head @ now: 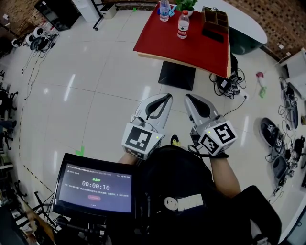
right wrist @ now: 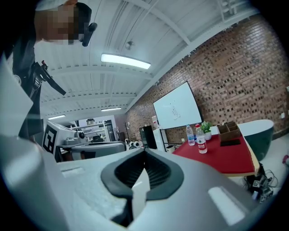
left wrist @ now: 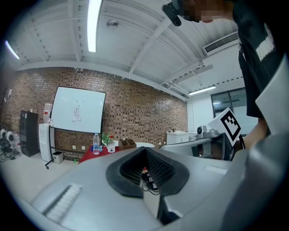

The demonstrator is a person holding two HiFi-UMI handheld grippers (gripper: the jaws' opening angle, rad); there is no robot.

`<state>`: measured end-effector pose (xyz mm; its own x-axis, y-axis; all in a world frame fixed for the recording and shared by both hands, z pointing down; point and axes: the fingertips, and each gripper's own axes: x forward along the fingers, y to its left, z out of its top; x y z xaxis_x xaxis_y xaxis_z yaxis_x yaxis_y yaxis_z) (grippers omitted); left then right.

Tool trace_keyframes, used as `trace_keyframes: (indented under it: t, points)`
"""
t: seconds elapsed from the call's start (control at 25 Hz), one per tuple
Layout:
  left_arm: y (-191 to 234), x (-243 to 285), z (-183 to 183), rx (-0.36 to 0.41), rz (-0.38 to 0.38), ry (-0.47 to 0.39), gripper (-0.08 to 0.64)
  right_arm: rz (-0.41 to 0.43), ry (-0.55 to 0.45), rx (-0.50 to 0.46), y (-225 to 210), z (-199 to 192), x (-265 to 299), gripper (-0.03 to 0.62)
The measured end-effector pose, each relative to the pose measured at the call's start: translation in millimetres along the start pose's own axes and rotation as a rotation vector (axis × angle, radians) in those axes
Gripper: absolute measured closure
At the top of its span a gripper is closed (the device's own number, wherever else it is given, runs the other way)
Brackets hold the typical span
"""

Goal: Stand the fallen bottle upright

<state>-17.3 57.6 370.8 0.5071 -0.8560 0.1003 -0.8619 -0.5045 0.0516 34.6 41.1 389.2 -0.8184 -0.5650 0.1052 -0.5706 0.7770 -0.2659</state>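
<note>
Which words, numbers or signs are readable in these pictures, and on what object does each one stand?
"00:00:10" on the black monitor, in large white digits.
Smaller lines on the same monitor: too small to read.
Red label on the water bottle: too small to read.
On the whiteboard, a sheet: blurred, unreadable.

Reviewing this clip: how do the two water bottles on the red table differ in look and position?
The red-capped bottle carries a red label, while the blue-labelled bottle carries a blue band. The red-capped bottle stands further in on the red table, nearer the person. The blue-labelled bottle stands at the table's far edge, beside the plant. Both are clear plastic and both stand upright; neither is lying down.
</note>
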Motion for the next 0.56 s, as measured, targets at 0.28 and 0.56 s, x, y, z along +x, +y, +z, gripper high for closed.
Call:
trace_keyframes:
  t: [0.28, 0.56]
  points:
    - [1.2, -1.7, -1.9, -0.007, 0.007, 0.011, 0.555, 0.001, 0.005, -0.003, 2.8, -2.0, 0.1, 0.589]
    - [0.5, -2.4, 2.3, -0.018, 0.015, -0.003, 0.555, 0.009, 0.016, -0.002, 5.3, -3.4, -1.6, 0.589]
